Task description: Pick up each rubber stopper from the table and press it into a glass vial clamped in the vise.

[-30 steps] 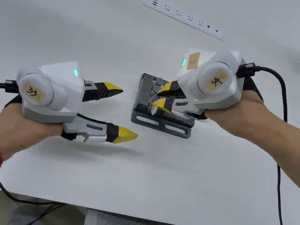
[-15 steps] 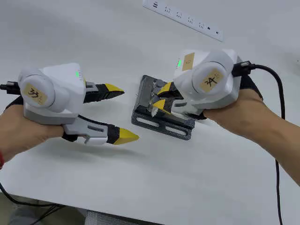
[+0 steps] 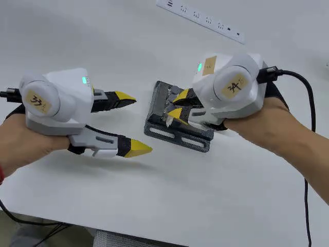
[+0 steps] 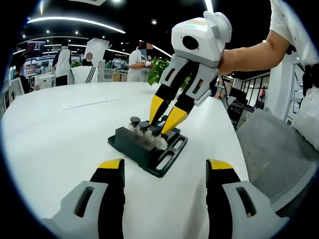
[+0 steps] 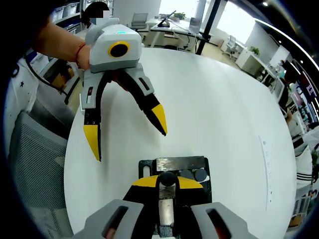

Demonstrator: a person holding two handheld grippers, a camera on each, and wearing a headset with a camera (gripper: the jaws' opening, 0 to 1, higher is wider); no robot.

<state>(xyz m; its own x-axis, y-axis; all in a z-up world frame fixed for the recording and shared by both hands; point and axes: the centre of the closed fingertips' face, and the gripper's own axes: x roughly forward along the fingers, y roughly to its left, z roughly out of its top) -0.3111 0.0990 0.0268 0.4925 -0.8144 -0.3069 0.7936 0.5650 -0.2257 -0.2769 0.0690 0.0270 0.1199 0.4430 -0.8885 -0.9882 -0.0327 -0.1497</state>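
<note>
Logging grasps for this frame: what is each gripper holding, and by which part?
The right gripper pinches a rubber stopper by its sides, atop a clamped vial. The left gripper is open, holding nothing.

Open office: desks (image 5: 167, 27), ceiling strip lights (image 4: 75, 21).

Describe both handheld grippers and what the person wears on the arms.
The left gripper and right gripper match: white boxy housings, a round cap bearing a tan handwritten label, a green light, and grey-and-black jaws with yellow pointed tips. A black cable trails from the right one. Red wristband on the left arm, white short sleeve on the right.
</note>
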